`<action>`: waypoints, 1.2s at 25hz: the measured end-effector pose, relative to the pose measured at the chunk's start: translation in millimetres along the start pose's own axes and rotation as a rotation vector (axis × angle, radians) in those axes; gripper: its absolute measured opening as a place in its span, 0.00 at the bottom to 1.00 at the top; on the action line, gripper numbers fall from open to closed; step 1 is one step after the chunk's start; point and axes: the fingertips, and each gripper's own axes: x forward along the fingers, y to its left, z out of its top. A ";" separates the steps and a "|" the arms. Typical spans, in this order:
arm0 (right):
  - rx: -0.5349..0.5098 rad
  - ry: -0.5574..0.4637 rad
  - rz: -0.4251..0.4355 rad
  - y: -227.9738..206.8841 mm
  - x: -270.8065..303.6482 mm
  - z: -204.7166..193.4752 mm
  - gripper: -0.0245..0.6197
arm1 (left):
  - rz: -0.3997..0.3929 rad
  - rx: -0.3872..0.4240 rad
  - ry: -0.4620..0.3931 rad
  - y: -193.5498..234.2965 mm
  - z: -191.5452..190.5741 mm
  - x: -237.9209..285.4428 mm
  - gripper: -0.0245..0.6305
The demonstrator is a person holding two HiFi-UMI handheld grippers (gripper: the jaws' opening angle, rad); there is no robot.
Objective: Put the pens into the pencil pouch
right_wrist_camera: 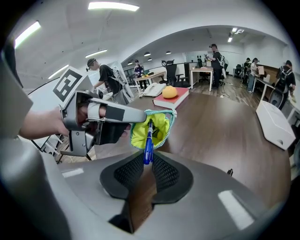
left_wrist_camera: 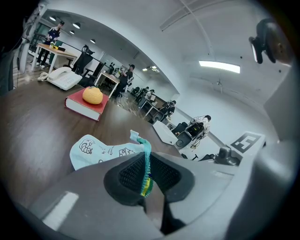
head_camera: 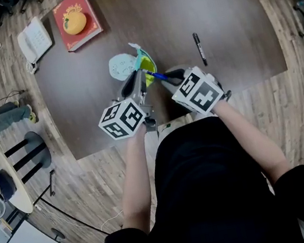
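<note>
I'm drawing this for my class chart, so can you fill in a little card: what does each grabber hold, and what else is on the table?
left gripper: shut on the zipper edge of the pencil pouch, holding it up
right gripper: shut on a blue pen, tip at the pouch's open mouth
pen not yet picked up: black pen, lying on the table, apart from the pouch
other things: red book with an orange fruit on it; white telephone

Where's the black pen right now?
In the head view the black pen lies loose on the dark table, right of the pencil pouch and just beyond the right gripper, touching neither.
</note>
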 end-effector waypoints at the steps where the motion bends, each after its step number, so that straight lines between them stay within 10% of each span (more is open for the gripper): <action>1: 0.000 0.000 -0.002 -0.5 1.1 1.6 0.14 | 0.000 0.001 0.001 0.0 0.1 -0.2 0.08; 30: 0.014 -0.051 -0.035 -8.5 37.2 28.1 0.14 | -0.010 0.004 0.018 0.6 -4.8 -6.4 0.08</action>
